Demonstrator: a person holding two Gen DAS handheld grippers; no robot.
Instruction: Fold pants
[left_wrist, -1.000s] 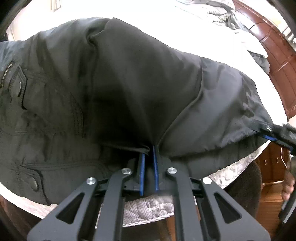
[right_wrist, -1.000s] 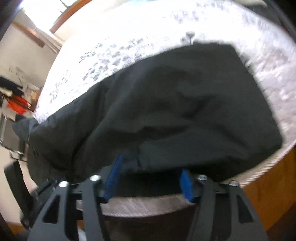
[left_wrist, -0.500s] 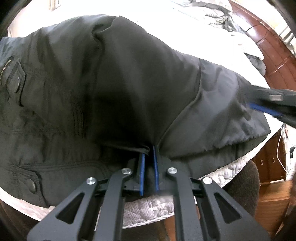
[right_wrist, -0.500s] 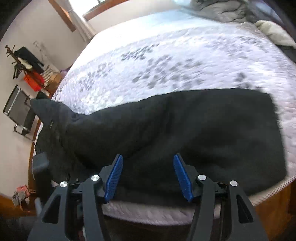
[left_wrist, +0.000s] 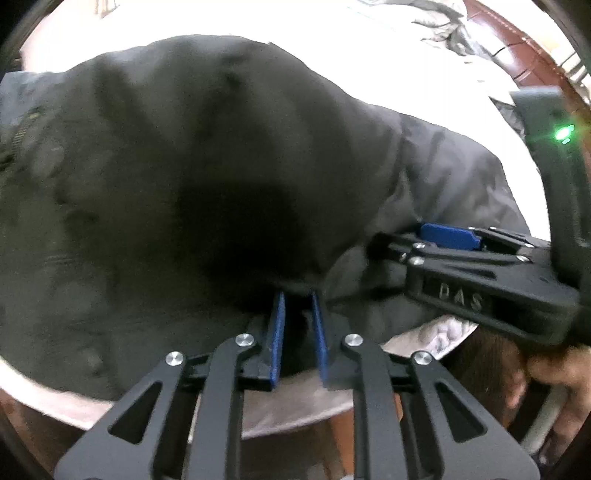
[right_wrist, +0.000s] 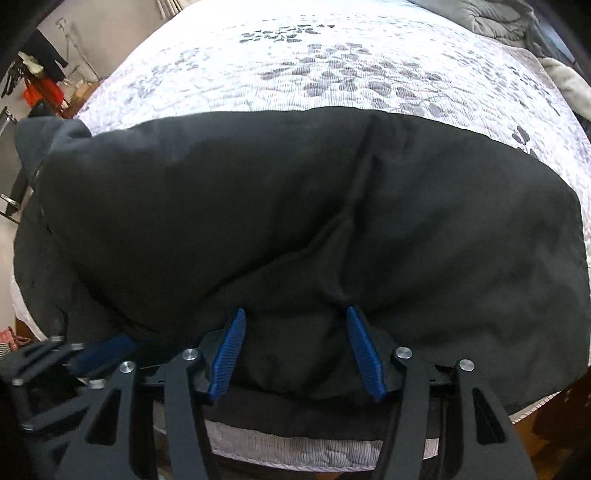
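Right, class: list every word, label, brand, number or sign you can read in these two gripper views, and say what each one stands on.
"DAS": raised letters on the black side of the right gripper, seen in the left wrist view.
Nothing readable on the pants, the left gripper or the bedspread.
The clutter beside the bed in the right wrist view is too small and blurred to read.

Bedroom: quilted bed (right_wrist: 369, 74); wooden headboard (left_wrist: 517, 48).

Our left gripper (left_wrist: 298, 325) stayed pinched nearly closed on cloth; our right gripper (right_wrist: 295, 350) stood spread wide just beside it
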